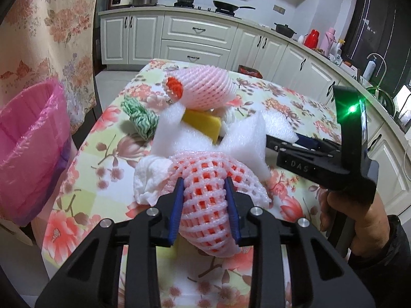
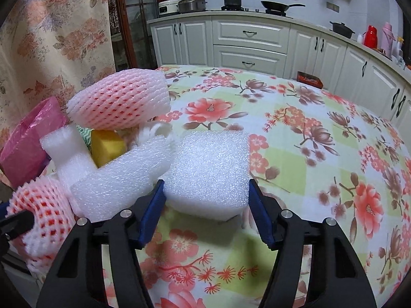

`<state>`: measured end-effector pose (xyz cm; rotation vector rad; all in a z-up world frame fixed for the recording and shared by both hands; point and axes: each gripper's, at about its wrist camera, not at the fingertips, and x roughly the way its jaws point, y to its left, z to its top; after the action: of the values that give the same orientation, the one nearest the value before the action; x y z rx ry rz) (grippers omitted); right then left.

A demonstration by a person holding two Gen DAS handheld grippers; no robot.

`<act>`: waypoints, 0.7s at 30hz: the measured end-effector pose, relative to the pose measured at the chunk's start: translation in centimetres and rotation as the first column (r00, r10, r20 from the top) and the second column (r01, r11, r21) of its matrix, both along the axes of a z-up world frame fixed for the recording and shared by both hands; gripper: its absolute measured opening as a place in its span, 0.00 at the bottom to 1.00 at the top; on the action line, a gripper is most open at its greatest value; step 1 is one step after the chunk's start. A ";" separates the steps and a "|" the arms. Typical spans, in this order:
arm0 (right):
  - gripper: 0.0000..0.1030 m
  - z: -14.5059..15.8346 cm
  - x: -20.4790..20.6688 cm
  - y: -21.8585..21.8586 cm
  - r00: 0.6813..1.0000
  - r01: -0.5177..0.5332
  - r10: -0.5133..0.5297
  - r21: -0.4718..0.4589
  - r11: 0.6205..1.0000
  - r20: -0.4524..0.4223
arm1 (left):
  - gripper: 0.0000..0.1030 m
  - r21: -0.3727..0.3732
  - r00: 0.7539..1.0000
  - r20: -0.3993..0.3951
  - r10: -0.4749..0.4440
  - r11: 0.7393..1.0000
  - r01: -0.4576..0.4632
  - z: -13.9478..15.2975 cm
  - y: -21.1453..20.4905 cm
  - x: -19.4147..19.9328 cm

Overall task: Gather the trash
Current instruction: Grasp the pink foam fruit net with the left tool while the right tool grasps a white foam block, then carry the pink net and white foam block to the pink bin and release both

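A heap of trash lies on the floral tablecloth (image 1: 295,107). My left gripper (image 1: 204,182) is shut on a pink foam fruit net (image 1: 205,200) at the heap's near edge; its blue pads squeeze the net from both sides. My right gripper (image 2: 205,183) is shut on a white foam block (image 2: 208,164), with a pad against each side. Behind lie a second pink net (image 1: 203,89), an L-shaped white foam piece (image 2: 120,179), a yellow sponge (image 1: 203,124), a green-and-white rag (image 1: 140,118) and a crumpled white tissue (image 1: 151,177). The pink-lined bin (image 1: 28,148) stands left of the table.
A hand (image 1: 359,218) holds the right tool at the right of the left wrist view. A floral curtain (image 1: 51,25) hangs behind the bin. White kitchen cabinets (image 2: 249,41) run beyond the table. A small red packet (image 2: 309,79) sits at the table's far edge.
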<state>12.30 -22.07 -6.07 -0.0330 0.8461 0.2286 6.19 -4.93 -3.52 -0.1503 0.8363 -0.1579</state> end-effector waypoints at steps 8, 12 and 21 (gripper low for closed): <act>0.59 1.6 -0.9 -0.8 0.999 0.027 -0.028 0.015 1.000 0.035 | 0.29 -0.015 0.999 0.049 0.002 1.000 -0.002 1.6 0.3 0.1; 0.59 2.6 -1.4 -1.3 0.998 0.037 -0.038 0.021 0.999 0.052 | 0.29 -0.020 0.997 0.074 0.005 1.000 -0.004 2.5 0.4 0.1; 0.59 4.6 -2.2 -1.9 0.994 0.052 -0.055 0.033 0.998 0.093 | 0.29 -0.024 0.992 0.125 0.018 1.000 -0.015 4.4 1.0 -0.1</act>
<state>10.11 -23.99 -1.43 0.0074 0.7490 0.1883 6.05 -3.92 0.91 -0.1675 0.7081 -0.1601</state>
